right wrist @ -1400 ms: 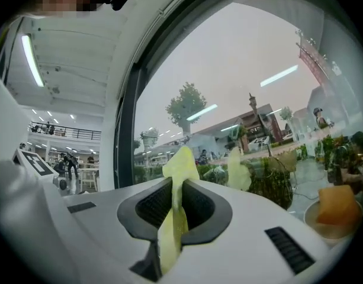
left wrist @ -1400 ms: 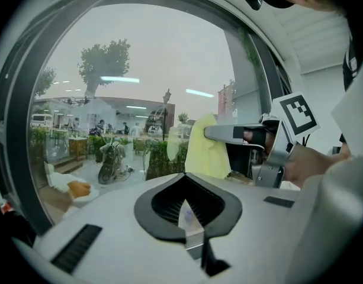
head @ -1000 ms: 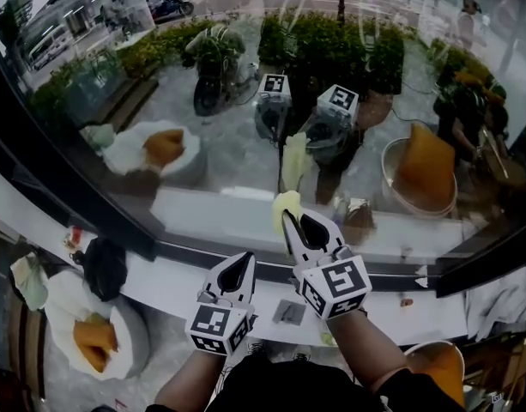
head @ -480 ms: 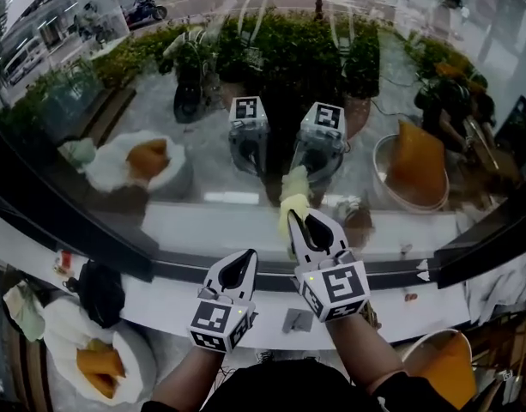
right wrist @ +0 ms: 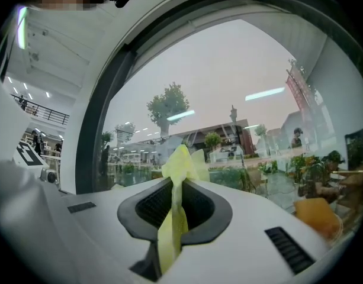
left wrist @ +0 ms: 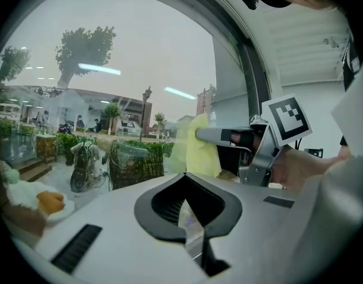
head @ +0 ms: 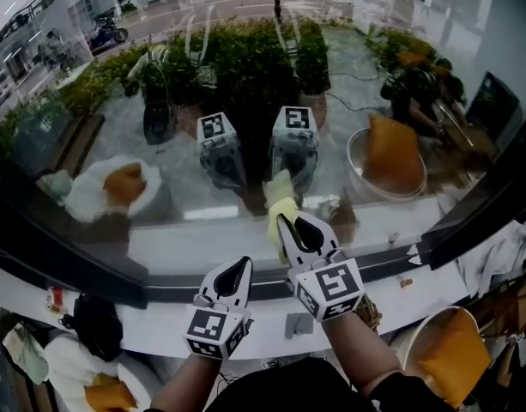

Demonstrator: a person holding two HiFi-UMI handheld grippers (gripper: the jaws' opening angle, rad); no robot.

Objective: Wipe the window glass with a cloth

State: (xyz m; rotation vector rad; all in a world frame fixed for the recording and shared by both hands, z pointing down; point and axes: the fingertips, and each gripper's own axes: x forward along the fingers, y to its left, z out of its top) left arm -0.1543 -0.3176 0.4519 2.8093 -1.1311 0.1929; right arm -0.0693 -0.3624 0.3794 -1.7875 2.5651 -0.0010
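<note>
Right hand-held gripper slid yellow cloth left

Cloth perhaps half hidden by tongs

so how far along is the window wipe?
Done: cloth is picked up, clamped in the right gripper. In hand: its tip meets its reflection low on the glass, so wiping looks under way. To do: the pane above and to both sides; no wiped patch shows. Left gripper is shut, idle.
</note>
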